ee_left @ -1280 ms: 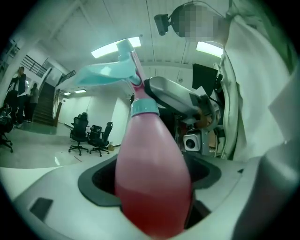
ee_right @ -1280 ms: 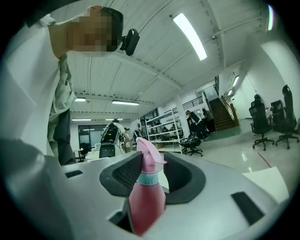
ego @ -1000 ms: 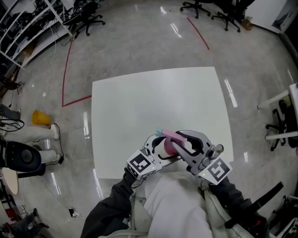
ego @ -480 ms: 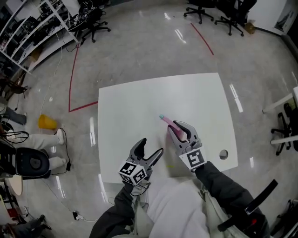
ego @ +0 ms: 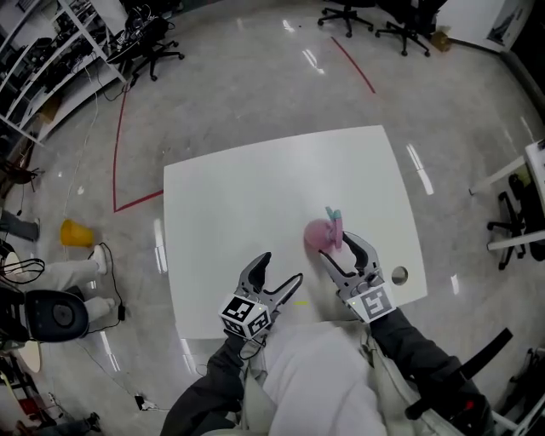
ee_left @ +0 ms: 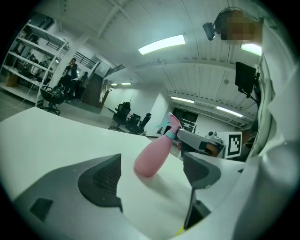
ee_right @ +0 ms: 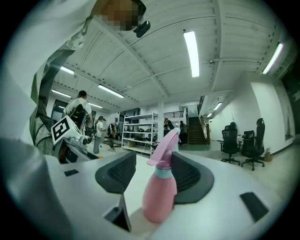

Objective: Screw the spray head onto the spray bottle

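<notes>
Pink spray bottle (ego: 319,235) standing upright on a white table (ego: 255,192), toward the front right part, with pink spray head (ego: 335,223) seated on its neck over a pale blue collar. Right gripper (ego: 341,249) reaching in from the near side, jaws opening, bottle standing between the ribbed pads, let go. Left gripper (ego: 279,270) near the table's front edge, apart from the bottle, jaws spread wide, nothing between them. Office chairs (ego: 349,13) and shelving (ego: 51,51) on the grey floor beyond
</notes>
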{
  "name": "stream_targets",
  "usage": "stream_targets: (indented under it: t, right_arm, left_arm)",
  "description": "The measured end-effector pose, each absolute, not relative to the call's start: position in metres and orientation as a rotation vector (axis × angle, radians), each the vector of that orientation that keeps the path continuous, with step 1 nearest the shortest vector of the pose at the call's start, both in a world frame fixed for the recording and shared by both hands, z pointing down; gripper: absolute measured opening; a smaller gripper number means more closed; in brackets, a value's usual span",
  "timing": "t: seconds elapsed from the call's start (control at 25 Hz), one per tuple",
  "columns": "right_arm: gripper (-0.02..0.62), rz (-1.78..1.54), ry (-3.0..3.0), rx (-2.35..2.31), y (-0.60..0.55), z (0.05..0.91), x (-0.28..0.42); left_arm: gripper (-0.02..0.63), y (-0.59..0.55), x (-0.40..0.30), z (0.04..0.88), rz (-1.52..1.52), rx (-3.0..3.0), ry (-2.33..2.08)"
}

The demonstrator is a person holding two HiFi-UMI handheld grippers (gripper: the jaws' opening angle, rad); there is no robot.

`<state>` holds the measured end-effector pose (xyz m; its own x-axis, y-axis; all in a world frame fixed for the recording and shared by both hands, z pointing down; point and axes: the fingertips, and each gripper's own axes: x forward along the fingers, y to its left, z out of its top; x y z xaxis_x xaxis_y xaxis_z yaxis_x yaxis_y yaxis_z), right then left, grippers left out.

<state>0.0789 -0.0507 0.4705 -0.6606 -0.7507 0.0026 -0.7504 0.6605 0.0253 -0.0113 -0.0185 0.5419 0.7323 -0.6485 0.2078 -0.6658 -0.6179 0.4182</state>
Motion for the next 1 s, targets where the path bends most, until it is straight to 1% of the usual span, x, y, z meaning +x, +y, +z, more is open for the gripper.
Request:
stream_targets:
  t: [0.12,0.32,0.36,0.4,0.44,0.52,0.56,0.6,0.64,0.72,0.76,0.8,1.0]
  right_arm:
    - [0.224,-0.012,-2.812,1.292,-0.048,0.478,0.089]
    - [0.224,-0.056,-2.68,1.2,-0.041,0.511,0.091]
    - [0.224,-0.048,-2.657,1.191,-0.038,0.519,0.092]
    - [0.224,-0.031,-2.639,1.183,-0.035,0.527,0.093]
    - [0.224,-0.01,-2.624,1.173,-0.032,0.535,0.092]
    - [0.221,0.021,-2.609,1.15,-0.028,0.543,0.088]
    - [0.203,0.027,-2.606,1.144,-0.027,0.545,0.086]
    - [0.165,0.029,-2.602,1.142,-0.026,0.547,0.084]
    - [0.128,0.031,-2.595,1.142,-0.025,0.548,0.084]
    - [0.03,0.044,-2.578,1.142,-0.025,0.552,0.086]
    - [0.007,0.056,-2.571,1.143,-0.025,0.554,0.087]
    - [-0.003,0.07,-2.565,1.145,-0.025,0.556,0.089]
    - [-0.005,0.115,-2.542,1.146,-0.027,0.559,0.091]
  left_arm:
    - [0.425,-0.018,-0.001,0.543,0.072,2.489,-0.973]
    - [0.421,-0.009,0.011,0.545,0.11,2.517,-0.936]
    - [0.373,-0.008,0.011,0.545,0.113,2.519,-0.944]
    - [0.291,-0.008,0.01,0.545,0.11,2.517,-0.959]
    - [0.231,-0.009,0.007,0.544,0.102,2.51,-0.976]
    - [0.137,-0.012,0.0,0.544,0.086,2.488,-1.019]
    - [0.089,-0.014,-0.004,0.544,0.083,2.475,-1.045]
    - [0.055,-0.016,-0.007,0.544,0.081,2.464,-1.069]
    - [0.032,-0.017,-0.008,0.545,0.083,2.456,-1.086]
    - [0.014,-0.019,-0.009,0.546,0.094,2.451,-1.104]
    - [0.009,-0.019,-0.009,0.547,0.101,2.454,-1.107]
    - [0.009,-0.019,-0.008,0.547,0.106,2.457,-1.107]
    - [0.008,-0.017,-0.002,0.551,0.128,2.448,-1.098]
